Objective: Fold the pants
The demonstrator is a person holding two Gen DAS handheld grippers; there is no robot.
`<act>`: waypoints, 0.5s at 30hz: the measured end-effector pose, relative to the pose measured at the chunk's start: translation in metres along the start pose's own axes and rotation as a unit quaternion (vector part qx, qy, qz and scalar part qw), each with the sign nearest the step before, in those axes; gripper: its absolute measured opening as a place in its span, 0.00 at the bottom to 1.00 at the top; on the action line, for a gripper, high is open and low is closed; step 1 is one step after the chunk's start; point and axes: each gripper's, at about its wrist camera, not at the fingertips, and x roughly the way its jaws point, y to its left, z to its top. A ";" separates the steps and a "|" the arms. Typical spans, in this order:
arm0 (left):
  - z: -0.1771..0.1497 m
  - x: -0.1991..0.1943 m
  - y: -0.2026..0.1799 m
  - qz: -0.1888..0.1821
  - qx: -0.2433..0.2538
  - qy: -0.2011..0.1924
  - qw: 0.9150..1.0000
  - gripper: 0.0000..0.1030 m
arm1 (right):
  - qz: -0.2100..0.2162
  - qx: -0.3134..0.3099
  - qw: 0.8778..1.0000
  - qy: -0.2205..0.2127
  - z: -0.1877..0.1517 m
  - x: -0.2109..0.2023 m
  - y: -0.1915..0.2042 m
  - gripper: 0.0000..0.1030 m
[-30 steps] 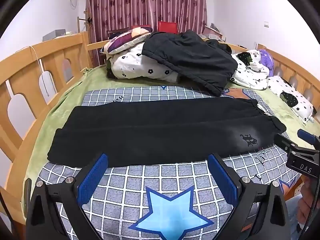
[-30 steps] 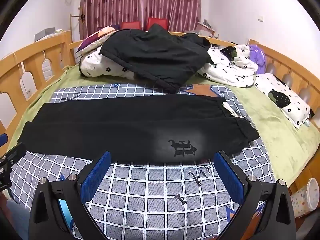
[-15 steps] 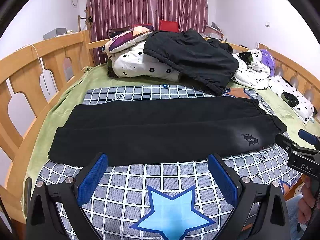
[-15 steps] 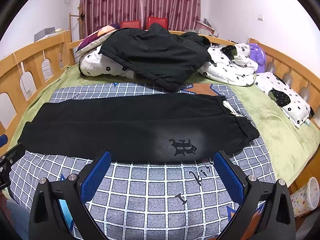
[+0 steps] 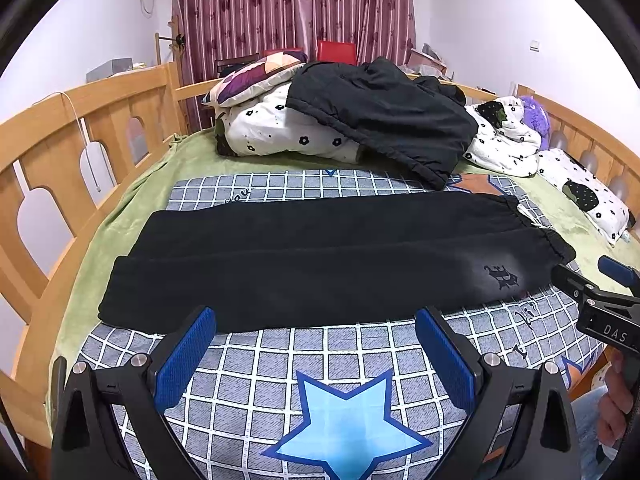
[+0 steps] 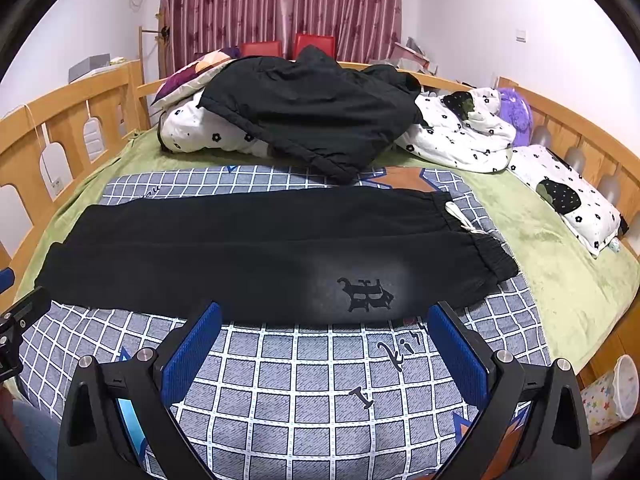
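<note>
The black pants [image 5: 320, 256] look soft and limp; take the cuffs [image 5: 120, 292] and waistband [image 6: 492, 256]. Left claw [image 5: 316, 344] and right claw [image 6: 324, 340] both hang spread, empty.

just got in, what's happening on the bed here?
A person holds a two-finger tool in each hand over a bed to fold pants. The black pants lie flat across the checked blanket, one leg laid over the other, waistband toward the right. The left tool and the right tool both hover open near the pants' front edge, gripping nothing. No crosswise fold is made yet. A black jacket lies on the bedding behind.
</note>
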 end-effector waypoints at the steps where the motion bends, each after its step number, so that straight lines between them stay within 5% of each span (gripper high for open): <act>1: 0.000 0.000 0.000 0.000 0.000 0.000 1.000 0.97 | 0.000 0.000 1.000 0.000 0.000 0.000 0.000 0.98; 15: 0.001 0.000 0.000 0.000 0.000 0.000 1.000 0.97 | 0.000 0.000 1.000 0.000 0.000 0.000 0.000 0.98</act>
